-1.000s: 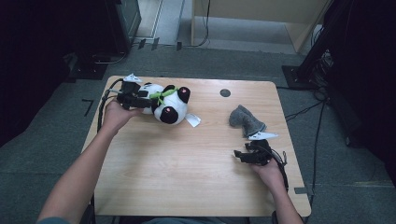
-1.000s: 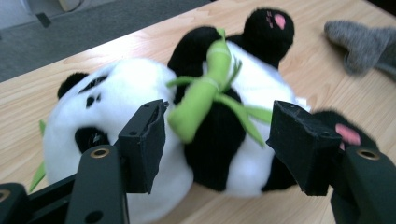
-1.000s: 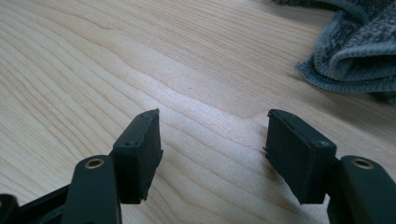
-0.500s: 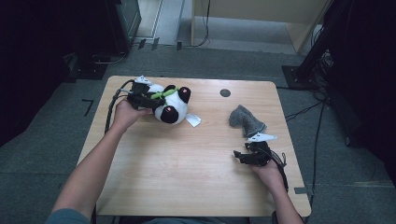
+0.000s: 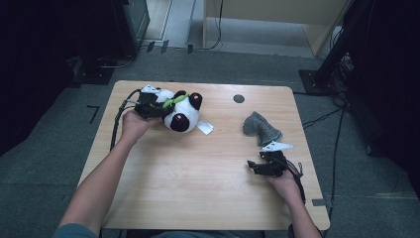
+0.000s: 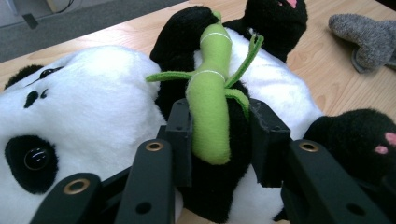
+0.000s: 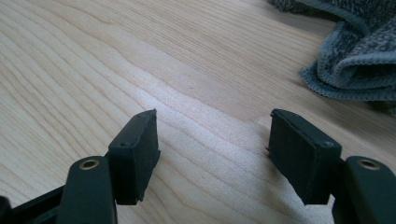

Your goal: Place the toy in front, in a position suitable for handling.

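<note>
Looks like a lab/test room: bare wood table (image 5: 208,198), grey carpet floor (image 5: 54,188), cables (image 5: 327,116), dark equipment w/ stands around.

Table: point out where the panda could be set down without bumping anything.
The wide bare stretch of table between the two forearms, below the panda, is free. So is the strip between the white tag and the grey cloth. It is crowded at the right, where the cloth lies by the right gripper.
</note>
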The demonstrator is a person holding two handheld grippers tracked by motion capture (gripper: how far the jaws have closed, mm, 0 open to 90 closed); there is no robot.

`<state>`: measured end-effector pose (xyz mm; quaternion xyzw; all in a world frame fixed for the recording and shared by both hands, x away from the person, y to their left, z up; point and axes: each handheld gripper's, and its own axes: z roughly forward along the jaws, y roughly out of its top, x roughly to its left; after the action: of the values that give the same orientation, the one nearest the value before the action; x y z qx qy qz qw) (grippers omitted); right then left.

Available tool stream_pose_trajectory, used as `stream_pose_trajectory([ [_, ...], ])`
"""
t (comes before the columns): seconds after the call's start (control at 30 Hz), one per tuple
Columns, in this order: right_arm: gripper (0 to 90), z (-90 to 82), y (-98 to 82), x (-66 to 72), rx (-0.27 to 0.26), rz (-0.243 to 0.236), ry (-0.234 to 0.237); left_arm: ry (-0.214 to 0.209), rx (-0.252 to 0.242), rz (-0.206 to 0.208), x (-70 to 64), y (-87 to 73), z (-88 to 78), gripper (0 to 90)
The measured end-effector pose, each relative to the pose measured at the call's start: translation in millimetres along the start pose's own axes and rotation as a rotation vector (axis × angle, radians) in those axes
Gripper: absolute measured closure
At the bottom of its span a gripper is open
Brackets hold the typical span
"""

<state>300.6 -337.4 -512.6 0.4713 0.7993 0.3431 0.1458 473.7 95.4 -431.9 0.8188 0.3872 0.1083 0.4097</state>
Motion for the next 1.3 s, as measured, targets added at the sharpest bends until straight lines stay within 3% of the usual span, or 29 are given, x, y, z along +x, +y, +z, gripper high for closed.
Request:
stream_pose_trajectory([
  [0.1,33.5,-0.1,-0.1,-0.1,0.000,-0.001,0.001,-0.015,0.011,-0.038,0.7,2.7,-3.5,66.8],
  [0.2,33.5,-0.1,-0.2,-0.4,-0.001,-0.001,0.003,-0.003,0.015,-0.039,-3.2,6.1,-8.2,67.8],
  [0.4,33.5,-0.3,-0.2,-0.2,0.000,0.002,0.002,-0.019,0.021,-0.082,-13.2,7.0,-22.1,69.0],
  [0.7,33.5,-0.6,-0.4,-0.9,0.000,0.002,-0.002,-0.048,-0.016,-0.094,-60.5,-7.0,-45.6,69.0],
  [0.83,33.5,-1.0,-0.7,-1.4,-0.001,0.013,-0.003,-0.077,-0.038,-0.056,-84.7,-22.2,-49.5,68.9],
  [1.03,33.5,-1.2,-0.9,-2.0,-0.001,0.015,-0.008,-0.118,-0.061,-0.097,-107.2,-36.7,-48.5,68.9],
  [1.17,33.4,-1.2,-0.7,-2.9,-0.003,0.024,-0.006,-0.125,-0.054,-0.091,-125.5,-44.7,-41.0,68.7],
  [1.3,32.9,-1.2,-0.7,-3.7,-0.006,0.034,-0.006,-0.097,-0.058,-0.069,-139.1,-51.9,-31.9,67.4],
])
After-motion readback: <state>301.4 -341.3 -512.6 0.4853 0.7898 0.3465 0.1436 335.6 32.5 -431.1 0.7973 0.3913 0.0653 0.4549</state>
